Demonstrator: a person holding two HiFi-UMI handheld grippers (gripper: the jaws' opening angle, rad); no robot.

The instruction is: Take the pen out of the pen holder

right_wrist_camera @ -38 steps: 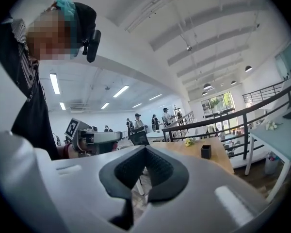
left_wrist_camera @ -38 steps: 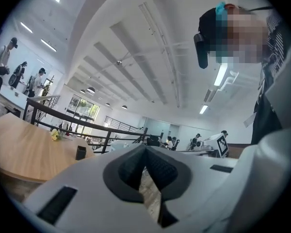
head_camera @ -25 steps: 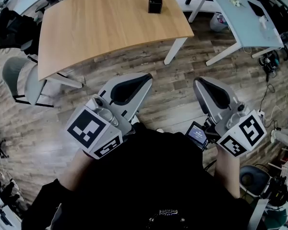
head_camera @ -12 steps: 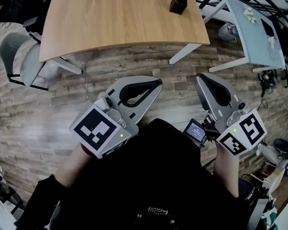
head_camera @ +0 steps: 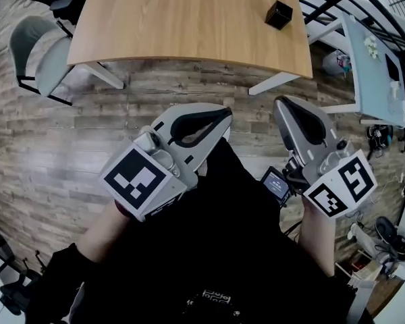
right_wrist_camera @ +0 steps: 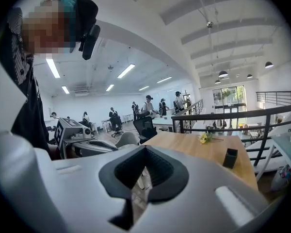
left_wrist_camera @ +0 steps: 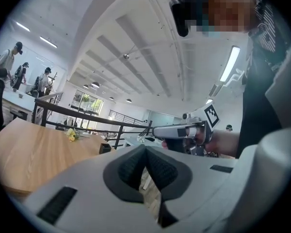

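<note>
Head view shows us well short of the wooden table (head_camera: 189,19), where the black pen holder (head_camera: 279,14) stands near the right end. Our left gripper (head_camera: 223,115) and right gripper (head_camera: 279,104) both carry jaws pressed together, empty; we judge the whole job remains.

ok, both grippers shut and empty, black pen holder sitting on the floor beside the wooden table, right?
No. The pen holder stands on the wooden table, near its right end; the head view shows it. The left gripper and right gripper are shut and empty.
</note>
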